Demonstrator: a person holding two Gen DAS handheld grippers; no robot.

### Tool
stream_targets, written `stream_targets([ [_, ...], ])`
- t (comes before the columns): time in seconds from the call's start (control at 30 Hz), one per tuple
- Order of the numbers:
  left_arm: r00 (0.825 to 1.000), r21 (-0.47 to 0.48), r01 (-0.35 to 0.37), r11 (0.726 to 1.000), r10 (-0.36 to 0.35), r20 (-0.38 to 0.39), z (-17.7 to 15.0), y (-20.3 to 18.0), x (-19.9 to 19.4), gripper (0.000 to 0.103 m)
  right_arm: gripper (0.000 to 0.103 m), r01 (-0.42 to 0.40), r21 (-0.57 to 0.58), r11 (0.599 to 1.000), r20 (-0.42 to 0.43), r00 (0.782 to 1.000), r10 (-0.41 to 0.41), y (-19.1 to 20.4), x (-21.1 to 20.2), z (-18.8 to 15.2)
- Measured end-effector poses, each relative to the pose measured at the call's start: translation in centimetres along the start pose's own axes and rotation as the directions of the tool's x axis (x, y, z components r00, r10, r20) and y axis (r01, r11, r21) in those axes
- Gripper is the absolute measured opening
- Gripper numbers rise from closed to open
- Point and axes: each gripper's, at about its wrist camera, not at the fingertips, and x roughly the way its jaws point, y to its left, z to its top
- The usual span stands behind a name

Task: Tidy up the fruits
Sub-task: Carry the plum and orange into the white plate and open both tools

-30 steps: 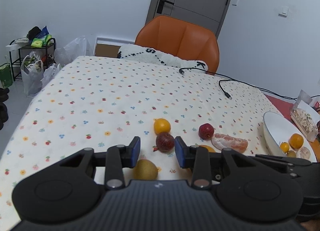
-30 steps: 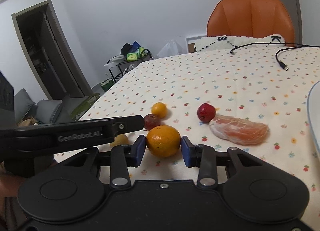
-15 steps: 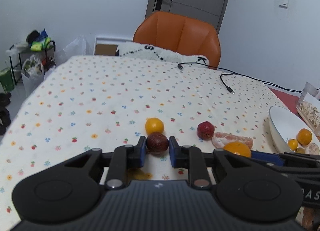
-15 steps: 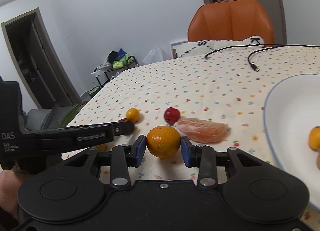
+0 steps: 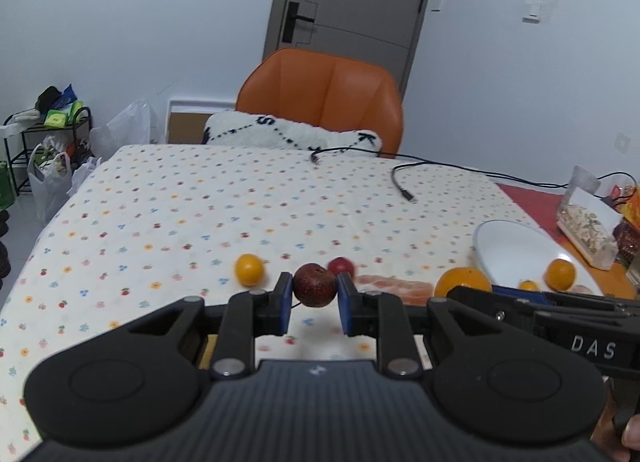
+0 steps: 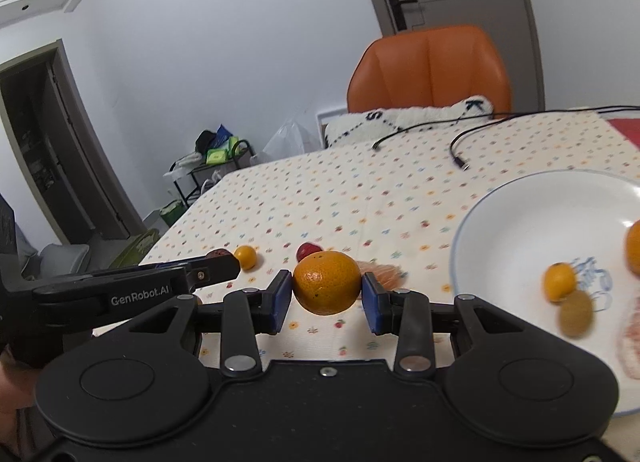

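The left gripper (image 5: pixel 313 304) pinches a dark red, round wrinkled fruit (image 5: pixel 315 285) at frame centre. The right gripper (image 6: pixel 327 304) clamps a round orange (image 6: pixel 327 283) left of the white, blue-rimmed ceramic plate (image 6: pixel 516 217). Carry both level over the rim and set them low beside the fruit there, so neither rolls.

An orange leather chair (image 5: pixel 320 93) stands at the far end of the surface, with a fluffy white cushion (image 5: pixel 288 133) on it. A thin black cable (image 5: pixel 404 181) lies on the flowery cloth (image 5: pixel 180 201). A grey door (image 5: pixel 352 1) is behind.
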Motion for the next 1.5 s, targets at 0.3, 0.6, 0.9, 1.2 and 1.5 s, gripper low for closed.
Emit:
stream_targets([
  [0.3, 0.998, 0.027, 0.057, 0.998, -0.057, 0.019, -0.1, -3.9, -1.4, 0.022, 0.036, 0.052, 0.023, 0.998, 0.045, 0.998, -0.053, -1.9, -3.4, -0.1],
  [0.6, 0.994, 0.06, 0.104, 0.993, -0.106, 0.023, -0.5, -7.4, -1.9, 0.022, 0.036, 0.102, 0.056, 0.993, 0.073, 0.992, -0.106, -4.3, -6.3, -0.7],
  [0.9, 0.99, 0.084, 0.137, 0.987, -0.14, 0.023, -0.8, -10.2, -2.0, 0.022, 0.036, 0.145, 0.088, 0.985, 0.093, 0.984, -0.154, -6.9, -8.4, -1.2],
  [1.2, 0.984, 0.109, 0.175, 0.979, -0.176, 0.007, -0.9, -12.6, -1.1, 0.022, 0.036, 0.189, 0.123, 0.974, 0.087, 0.976, -0.2, -9.1, -9.4, -1.9],
  [1.5, 0.977, 0.132, 0.212, 0.968, -0.213, -0.012, -1.0, -14.5, 0.2, 0.022, 0.036, 0.209, 0.123, 0.97, 0.071, 0.973, -0.219, -10.0, -9.4, -2.1],
])
